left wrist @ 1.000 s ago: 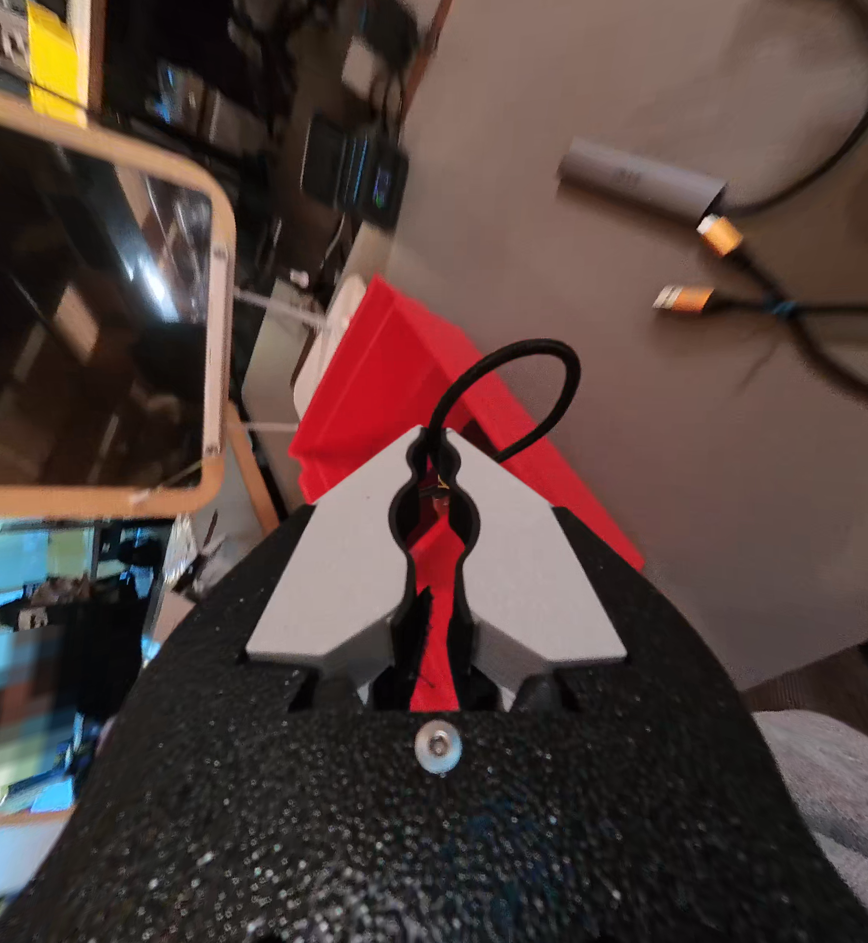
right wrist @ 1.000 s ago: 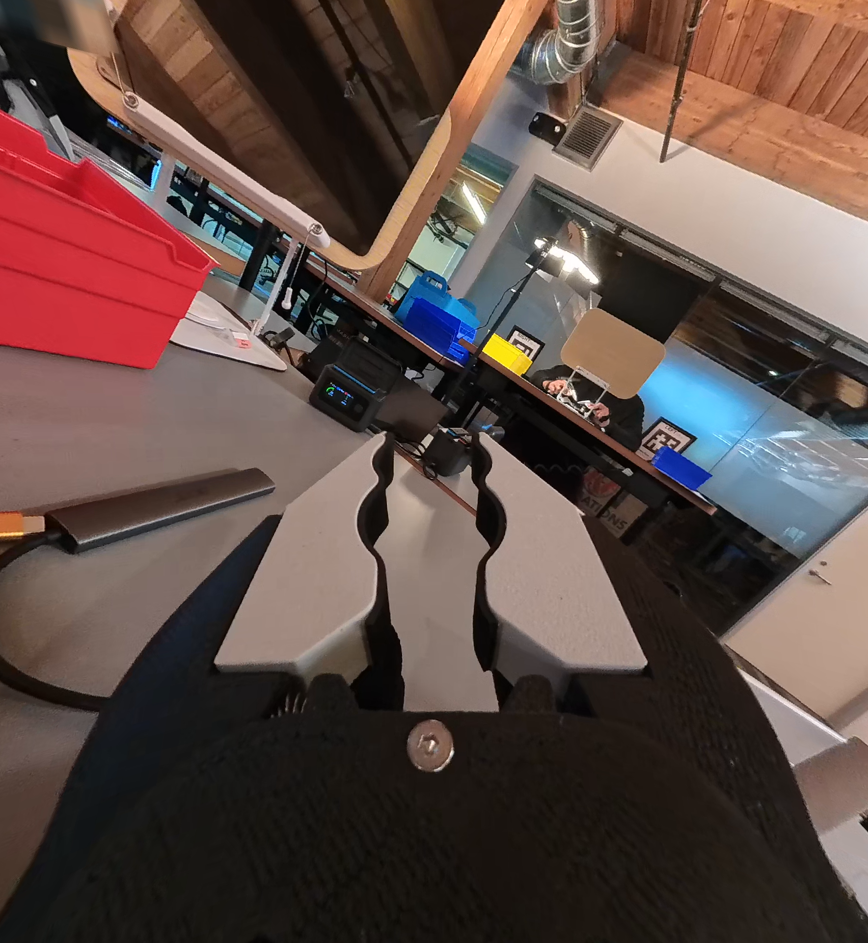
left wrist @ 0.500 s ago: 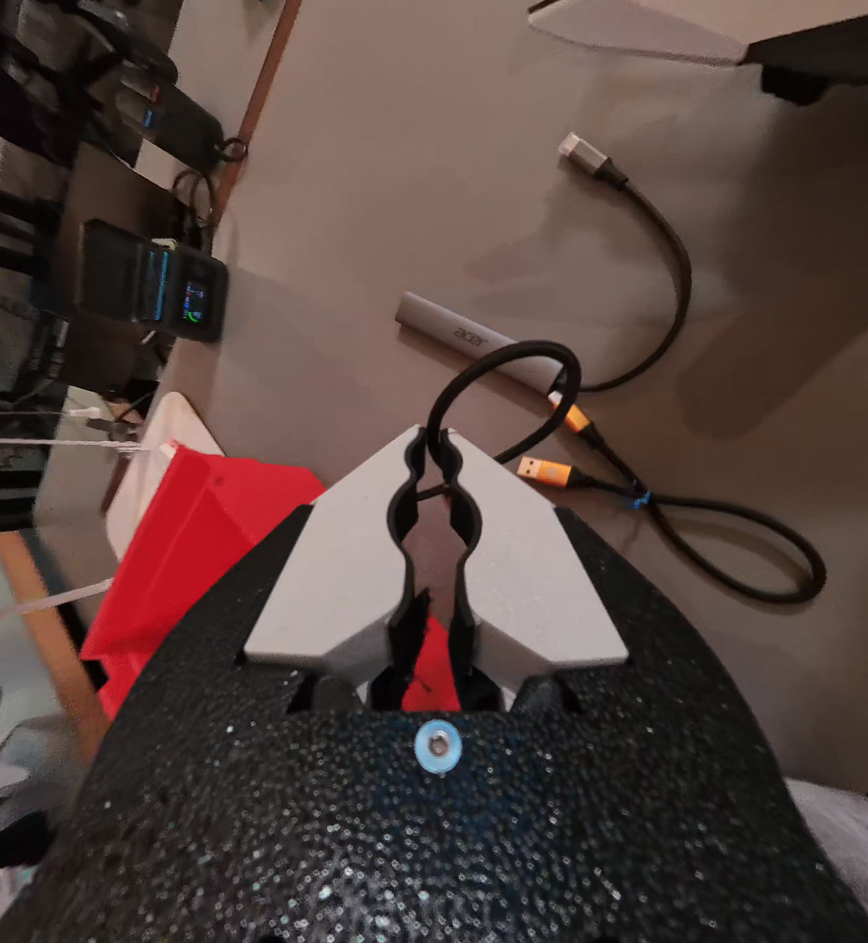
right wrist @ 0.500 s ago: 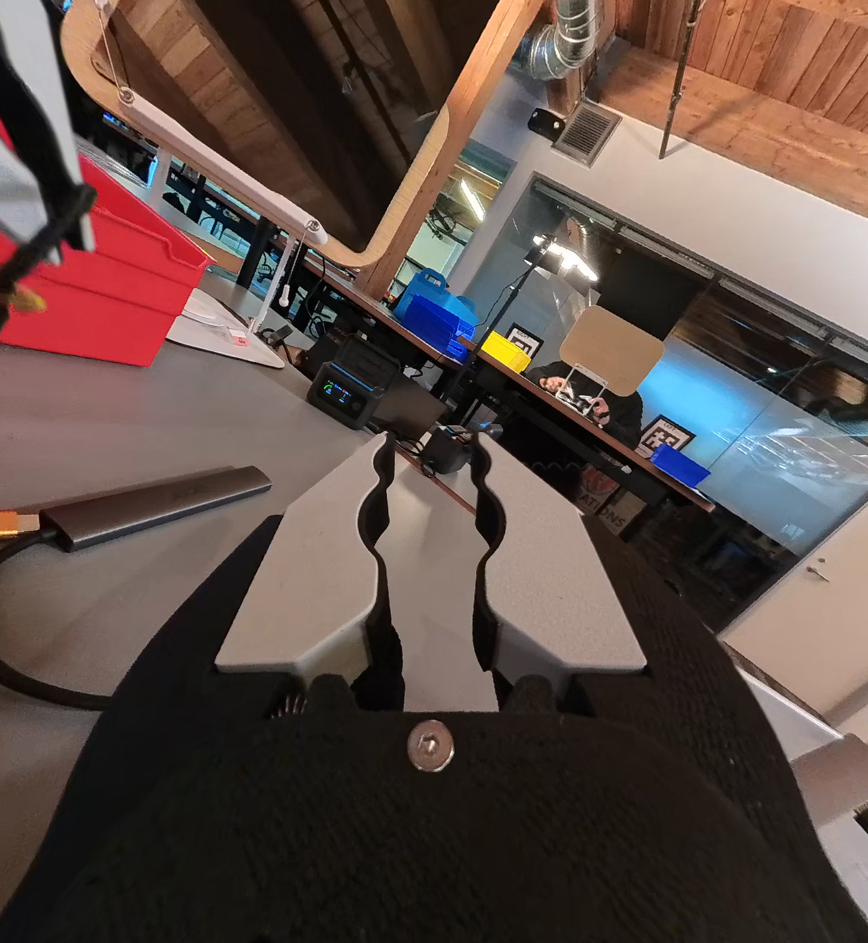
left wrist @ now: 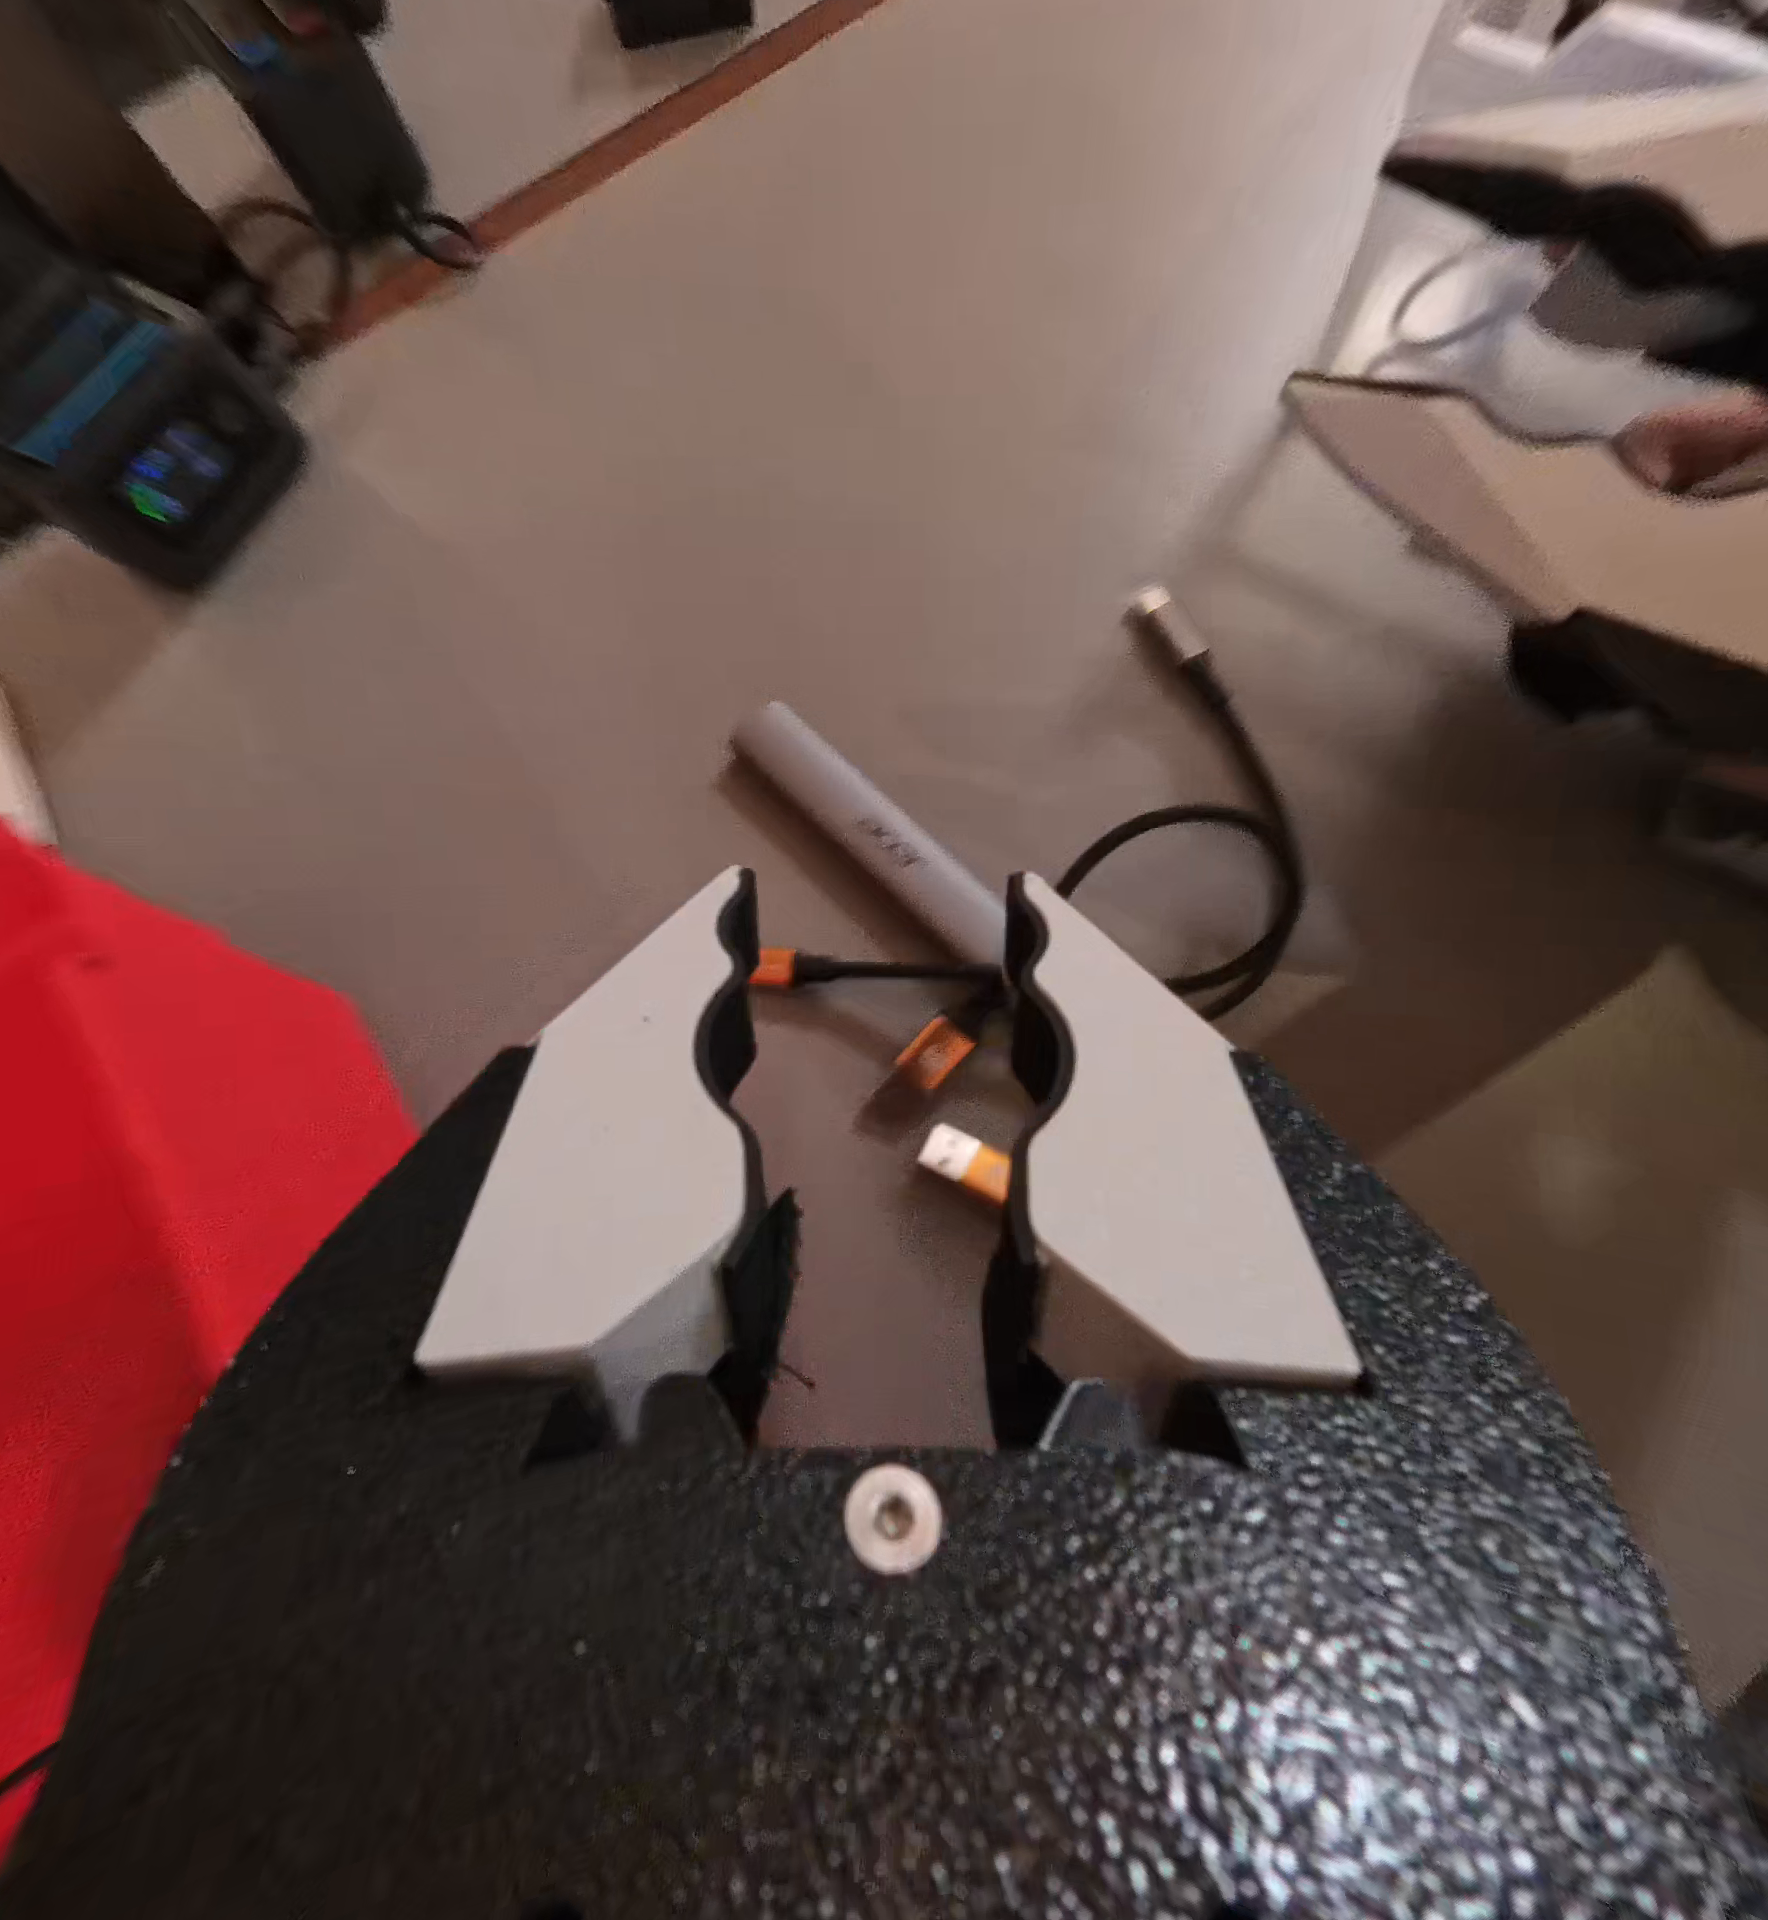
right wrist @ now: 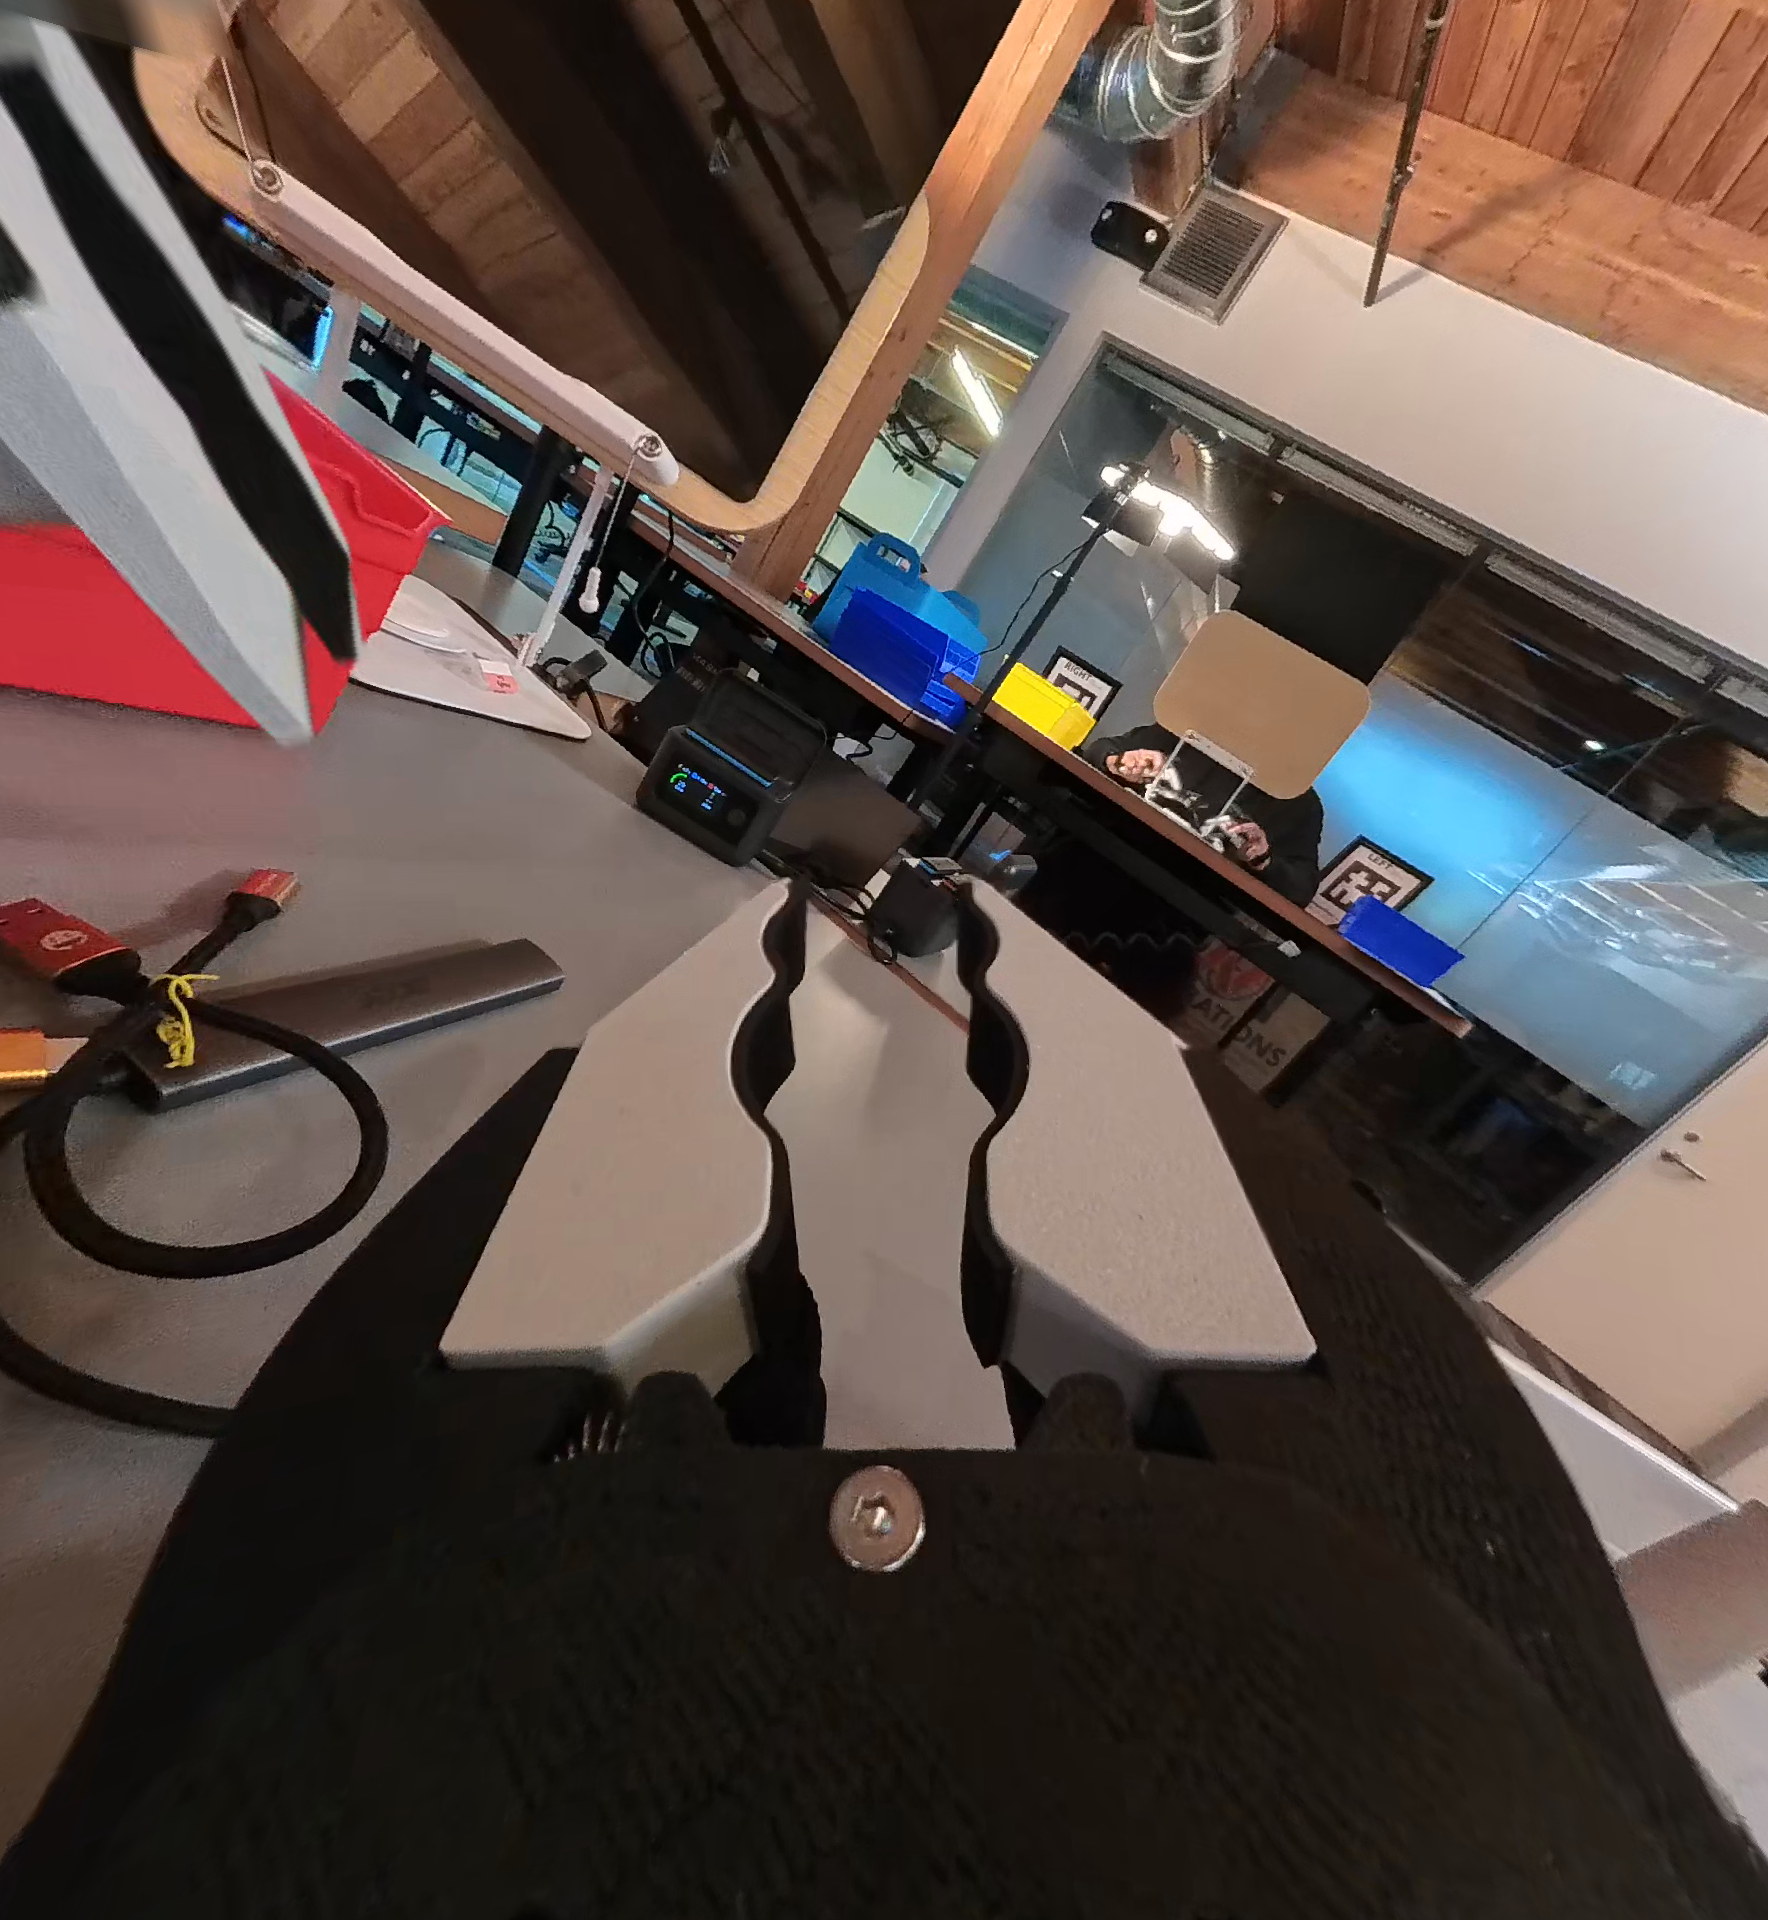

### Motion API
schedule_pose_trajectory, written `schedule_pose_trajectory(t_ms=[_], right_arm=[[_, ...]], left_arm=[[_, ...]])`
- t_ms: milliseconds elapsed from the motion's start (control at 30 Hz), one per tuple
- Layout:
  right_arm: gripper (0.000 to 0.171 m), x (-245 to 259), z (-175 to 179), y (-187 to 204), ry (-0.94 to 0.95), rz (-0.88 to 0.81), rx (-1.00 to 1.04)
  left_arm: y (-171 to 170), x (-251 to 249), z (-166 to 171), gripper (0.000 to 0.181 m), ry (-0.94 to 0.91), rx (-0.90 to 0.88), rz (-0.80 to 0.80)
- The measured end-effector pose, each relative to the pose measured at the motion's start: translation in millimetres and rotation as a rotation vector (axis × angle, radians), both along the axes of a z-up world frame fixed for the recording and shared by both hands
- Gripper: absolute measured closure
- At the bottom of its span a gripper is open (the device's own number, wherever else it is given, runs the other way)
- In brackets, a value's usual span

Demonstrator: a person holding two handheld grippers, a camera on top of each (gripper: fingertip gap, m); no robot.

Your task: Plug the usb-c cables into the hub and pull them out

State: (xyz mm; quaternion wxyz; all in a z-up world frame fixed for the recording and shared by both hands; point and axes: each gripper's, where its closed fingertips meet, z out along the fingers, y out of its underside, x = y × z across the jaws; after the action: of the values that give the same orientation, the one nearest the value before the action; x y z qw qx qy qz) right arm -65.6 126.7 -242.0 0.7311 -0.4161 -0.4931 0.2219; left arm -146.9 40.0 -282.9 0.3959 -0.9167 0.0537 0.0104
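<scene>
Two tools in play, and both are spread with nothing between the fingers. Left tool (left wrist: 878,904) hangs above the desk (left wrist: 859,468), jaws wide apart, looking down on the cable ends. Nearest in the gap is a silver-tipped orange plug (left wrist: 963,1162) lying flat, and just beyond it a second orange plug (left wrist: 934,1049) sits tilted, a little blurred. A third orange plug (left wrist: 774,968) shows right at the left finger's inner edge. Behind them the grey hub (left wrist: 864,831) lies slantwise on the desk, its black lead (left wrist: 1264,894) curling off to the right. A red bin (left wrist: 111,1195) fills the left side. Over on the right tool (right wrist: 878,914), jaws are parted too, low over the desk and pointing past its far edge. To its left lies the hub with a looped black cable (right wrist: 236,1236) and two red plugs (right wrist: 49,940) resting over it. Farther back a small black device with a lit screen (right wrist: 724,790) stands near the desk edge.
</scene>
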Motion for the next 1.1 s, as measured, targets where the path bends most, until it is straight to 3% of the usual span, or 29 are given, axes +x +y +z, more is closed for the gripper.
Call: schedule_pose_trajectory(t_ms=[33,167,267,567,833,933,1000,1100], right_arm=[[0.146,-0.7,-2.0,-0.9,-0.013,0.009,-0.014],[0.149,-15.1,-32.3,-10.9,-0.189,0.116,-0.242],[0.148,-24.4,-51.2,-13.6,-0.275,0.125,-0.417],[0.147,-24.9,-59.0,-8.9,-0.317,-0.002,-0.389],[0.143,-16.8,-56.3,-0.5,-0.287,-0.015,-0.401],[0.14,-15.6,-56.0,-0.5,-0.301,-0.002,-0.385],[0.139,-15.0,-56.2,-1.9,-0.314,0.019,-0.386],[0.138,-14.8,-57.8,-6.7,-0.322,0.074,-0.444]], left_arm=[[4.9,3.8,-5.8,0.136,-0.043,-0.001,0.0],[17.0,-15.2,-17.6,0.137,0.047,0.033,0.084],[29.8,-10.7,-18.9,0.148,0.029,0.107,0.05],[53.3,-6.4,-67.4,0.111,-0.103,-0.068,0.082],[50.2,-6.8,-83.2,0.132,-0.092,-0.166,0.088],[49.1,-5.3,-83.8,0.132,-0.07,-0.181,0.082],[49.1,-4.2,-83.8,0.147,-0.052,-0.184,0.056],[49.0,-0.3,-83.6,0.151,-0.032,-0.178,-0.019]])
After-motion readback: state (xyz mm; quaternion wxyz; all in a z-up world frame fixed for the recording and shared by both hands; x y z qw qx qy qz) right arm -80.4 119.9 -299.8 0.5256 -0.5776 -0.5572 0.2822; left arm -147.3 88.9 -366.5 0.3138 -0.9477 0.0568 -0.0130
